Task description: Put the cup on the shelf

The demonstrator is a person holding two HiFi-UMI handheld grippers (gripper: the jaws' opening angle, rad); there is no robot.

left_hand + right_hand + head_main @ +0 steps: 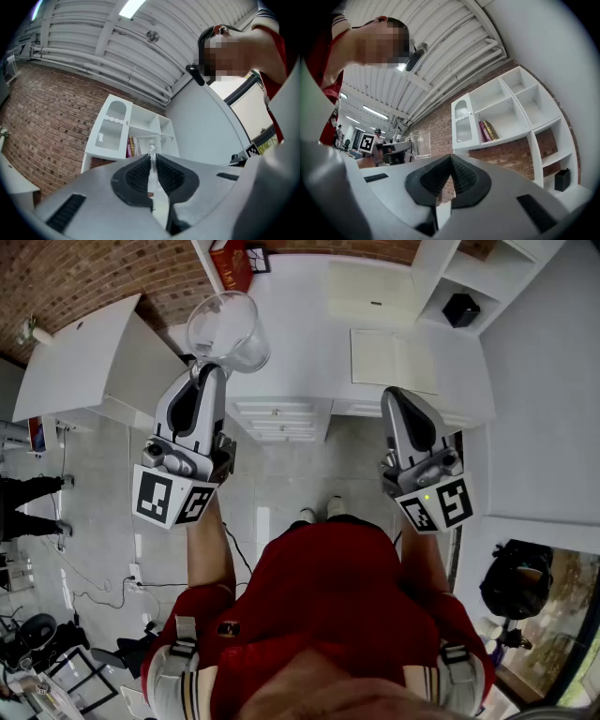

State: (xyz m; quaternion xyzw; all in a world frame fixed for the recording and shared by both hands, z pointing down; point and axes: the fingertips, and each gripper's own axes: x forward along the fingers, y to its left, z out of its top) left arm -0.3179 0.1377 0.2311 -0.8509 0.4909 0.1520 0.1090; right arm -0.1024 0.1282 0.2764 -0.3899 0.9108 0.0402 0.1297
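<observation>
A clear glass cup [225, 329] with a handle hangs in the air in front of the white shelf unit [375, 296]. My left gripper [208, 367] is shut on it from below. In the left gripper view a thin strip of the cup's glass [152, 152] stands pinched between the black pads, and the shelf unit [136, 133] lies ahead. My right gripper [398, 393] is held level with the left one, off to the right. Its jaws are shut with nothing between them. In the right gripper view the cup [420, 144] shows at the left, and the shelf unit [511, 112] at the right.
Books [486, 130] lean in one middle compartment next to a glass-fronted door [462, 122]. A small black box [562, 180] sits low on the right side of the shelf unit. A brick wall [51, 122] runs behind it. A person in red [319, 615] holds both grippers.
</observation>
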